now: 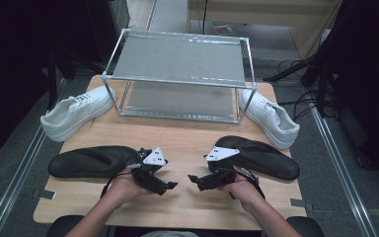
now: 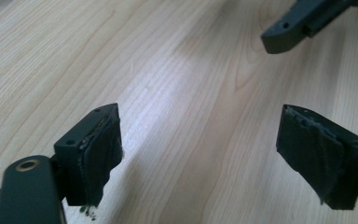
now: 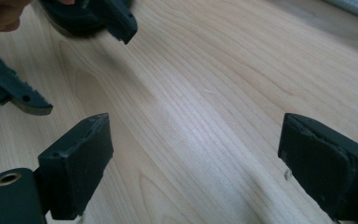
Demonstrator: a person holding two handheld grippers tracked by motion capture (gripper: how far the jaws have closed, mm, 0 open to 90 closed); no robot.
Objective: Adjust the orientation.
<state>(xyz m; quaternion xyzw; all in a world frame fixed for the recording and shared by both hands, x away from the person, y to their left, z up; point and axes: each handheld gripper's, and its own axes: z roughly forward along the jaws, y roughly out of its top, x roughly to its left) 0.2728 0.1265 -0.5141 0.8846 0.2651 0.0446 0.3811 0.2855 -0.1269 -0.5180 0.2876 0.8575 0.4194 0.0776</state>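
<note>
The wooden table held a metal-framed 2-tier rack at its far edge. 2 white sneakers flanked it; 2 black insoles lay lengthwise left-right nearer. Between them, bare wood stayed free where the left gripper and right gripper faced each other, jaws apart, empty.

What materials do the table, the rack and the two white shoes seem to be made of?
Table: pale wood or wood laminate, with visible grain and a soft sheen. Rack: bright metal bars, shelves probably translucent plastic. White shoes: smooth matte leather or synthetic, laced.
</note>
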